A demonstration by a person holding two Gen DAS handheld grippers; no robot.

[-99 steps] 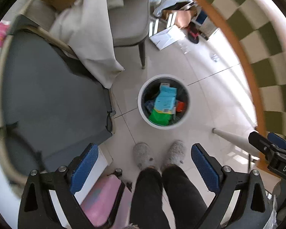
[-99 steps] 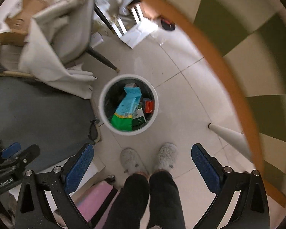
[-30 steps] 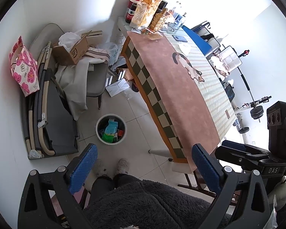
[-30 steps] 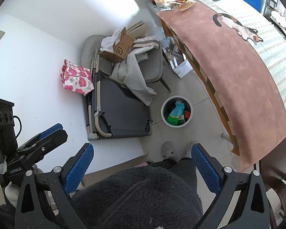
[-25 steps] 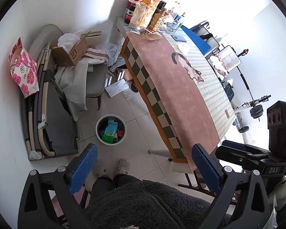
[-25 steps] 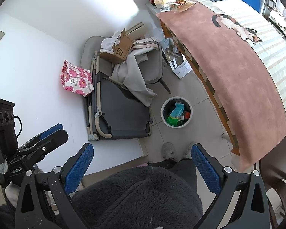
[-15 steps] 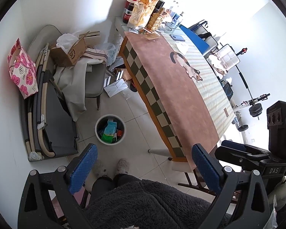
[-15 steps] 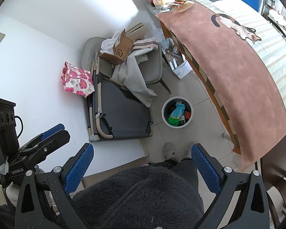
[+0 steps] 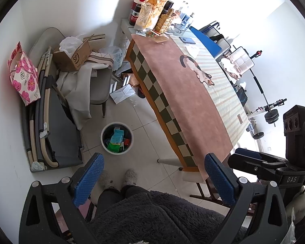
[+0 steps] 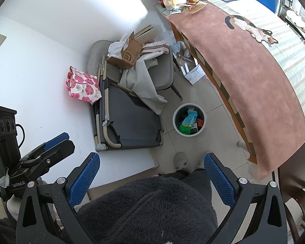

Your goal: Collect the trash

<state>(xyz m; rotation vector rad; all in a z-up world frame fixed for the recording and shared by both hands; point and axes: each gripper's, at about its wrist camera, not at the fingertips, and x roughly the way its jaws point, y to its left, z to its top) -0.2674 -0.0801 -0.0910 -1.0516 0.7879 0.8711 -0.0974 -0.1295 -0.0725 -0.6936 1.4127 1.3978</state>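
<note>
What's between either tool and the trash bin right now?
Nothing visible. Both the left tool and the right tool are open, empty and held high above the trash bin; only bare floor tiles and the person's slippers lie below.

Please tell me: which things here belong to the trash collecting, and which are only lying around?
For the job:
white trash bin, already holding packaging
left gripper, open, empty
right gripper, open, empty

Lying about:
cardboard box
pink flowered bag
folded cot
snack bags

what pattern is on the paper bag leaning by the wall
Pink flowers on white, on the paper gift bag; clearest in the right wrist view.
</note>
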